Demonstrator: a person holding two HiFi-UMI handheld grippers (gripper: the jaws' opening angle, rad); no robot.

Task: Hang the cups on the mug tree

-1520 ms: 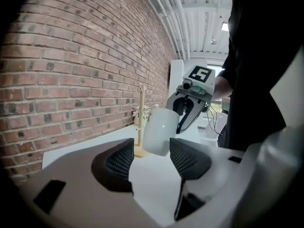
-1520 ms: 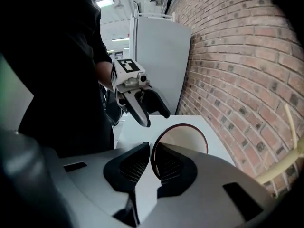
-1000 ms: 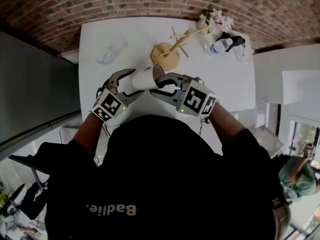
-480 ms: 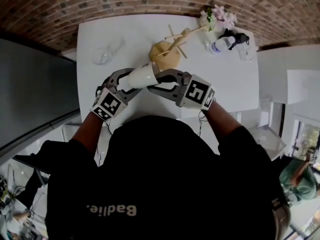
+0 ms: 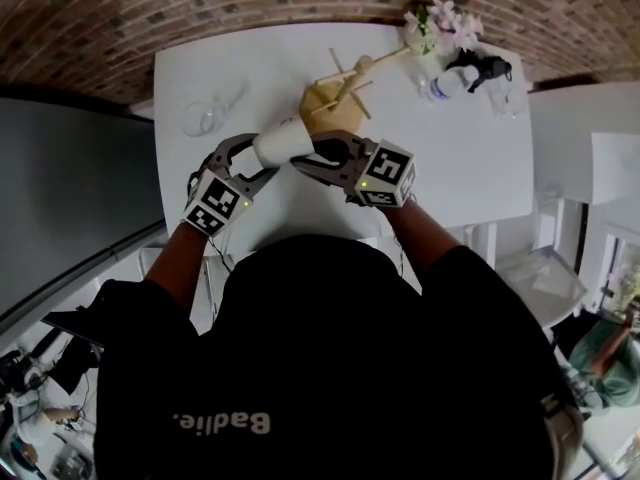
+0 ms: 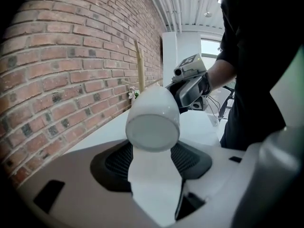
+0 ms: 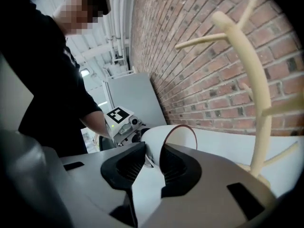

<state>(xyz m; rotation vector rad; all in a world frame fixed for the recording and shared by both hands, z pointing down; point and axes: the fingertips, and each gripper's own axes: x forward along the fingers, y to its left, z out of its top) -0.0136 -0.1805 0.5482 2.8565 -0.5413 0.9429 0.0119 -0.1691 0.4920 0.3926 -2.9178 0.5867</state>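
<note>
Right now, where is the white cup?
In the head view the white cup lies sideways between the left gripper and the right gripper, whose jaws are opening around its rim, just before the mug tree.

Looks like a bare workroom, more lab or studio than home: raw brick wall [image 5: 200,8] along the top, plain white table [image 5: 460,168], white pipes [image 6: 175,8] overhead, cluttered gear [image 5: 40,363] lower left, another person [image 5: 605,338] lower right.
</note>
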